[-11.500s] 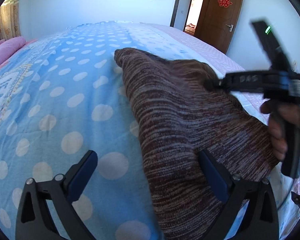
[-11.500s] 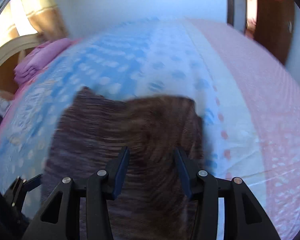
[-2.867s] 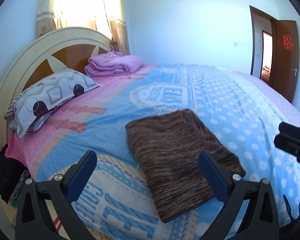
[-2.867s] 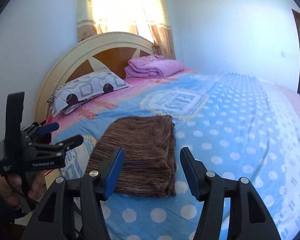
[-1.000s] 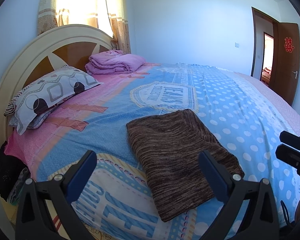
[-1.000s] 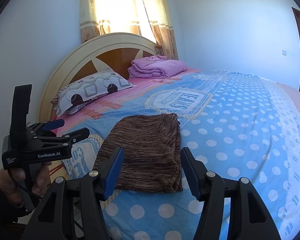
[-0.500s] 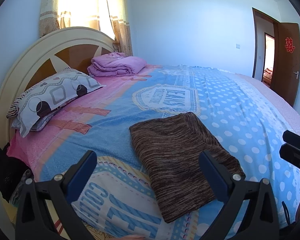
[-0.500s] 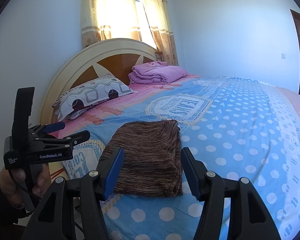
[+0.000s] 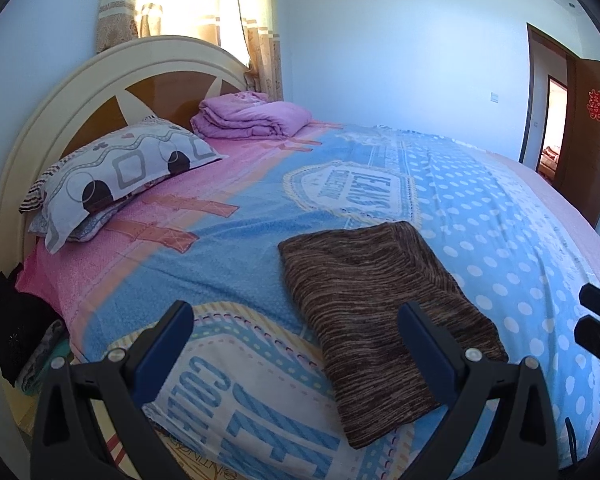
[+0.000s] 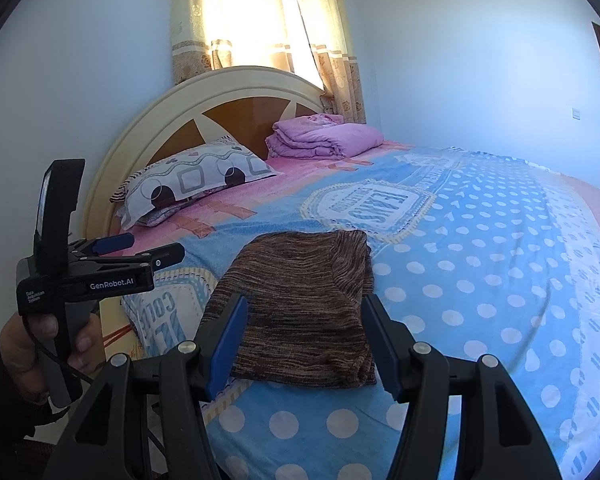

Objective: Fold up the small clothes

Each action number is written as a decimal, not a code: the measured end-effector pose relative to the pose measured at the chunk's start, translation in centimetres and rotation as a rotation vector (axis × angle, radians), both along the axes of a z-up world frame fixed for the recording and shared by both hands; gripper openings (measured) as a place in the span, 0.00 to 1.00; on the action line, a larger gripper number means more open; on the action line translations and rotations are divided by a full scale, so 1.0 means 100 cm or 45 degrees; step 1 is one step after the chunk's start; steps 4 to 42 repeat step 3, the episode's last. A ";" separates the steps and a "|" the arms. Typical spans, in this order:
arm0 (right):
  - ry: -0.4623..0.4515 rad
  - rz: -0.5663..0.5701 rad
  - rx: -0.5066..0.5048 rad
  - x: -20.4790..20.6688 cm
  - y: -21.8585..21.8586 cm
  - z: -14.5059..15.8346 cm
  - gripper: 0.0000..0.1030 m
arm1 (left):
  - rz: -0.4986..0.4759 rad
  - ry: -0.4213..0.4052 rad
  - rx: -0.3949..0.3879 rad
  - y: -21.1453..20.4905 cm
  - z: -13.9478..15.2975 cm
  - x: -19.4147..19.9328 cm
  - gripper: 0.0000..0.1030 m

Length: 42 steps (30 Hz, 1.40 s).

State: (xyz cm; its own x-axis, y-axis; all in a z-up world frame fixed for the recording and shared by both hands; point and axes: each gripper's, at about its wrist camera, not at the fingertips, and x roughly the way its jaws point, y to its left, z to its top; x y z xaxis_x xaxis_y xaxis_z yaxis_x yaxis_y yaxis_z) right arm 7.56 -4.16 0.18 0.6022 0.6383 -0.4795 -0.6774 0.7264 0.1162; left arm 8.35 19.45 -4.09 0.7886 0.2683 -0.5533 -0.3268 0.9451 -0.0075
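Blue polka-dot bedding point(image 9: 500, 216) covers the bed, and on it, near the edge closest to the cameras, lies the brown sweater point(image 9: 376, 280) folded into a flat rectangle, its near corner almost at the bed's edge. Its knit is streaked brown and tan, with a thicker fold along its right side in the right wrist view point(image 10: 304, 292). Open bedding stretches away to the right and beyond it. The left gripper point(image 9: 296, 340) hangs short of the bed with fingers wide apart, holding nothing. The right gripper point(image 10: 304, 336) is likewise spread and empty, just before the sweater. Farther off, a patterned pillow point(image 9: 120, 168) and a folded purple blanket point(image 9: 252, 118) sit by the headboard point(image 9: 60, 112).
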 end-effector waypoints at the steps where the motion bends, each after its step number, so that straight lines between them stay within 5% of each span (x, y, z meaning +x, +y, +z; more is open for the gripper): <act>1: 0.000 0.001 -0.001 0.000 0.000 0.000 0.58 | 0.004 0.001 0.001 0.001 -0.001 0.000 1.00; 42: 0.003 0.002 -0.002 0.000 0.000 0.000 0.58 | 0.004 0.009 0.006 0.001 -0.002 0.001 1.00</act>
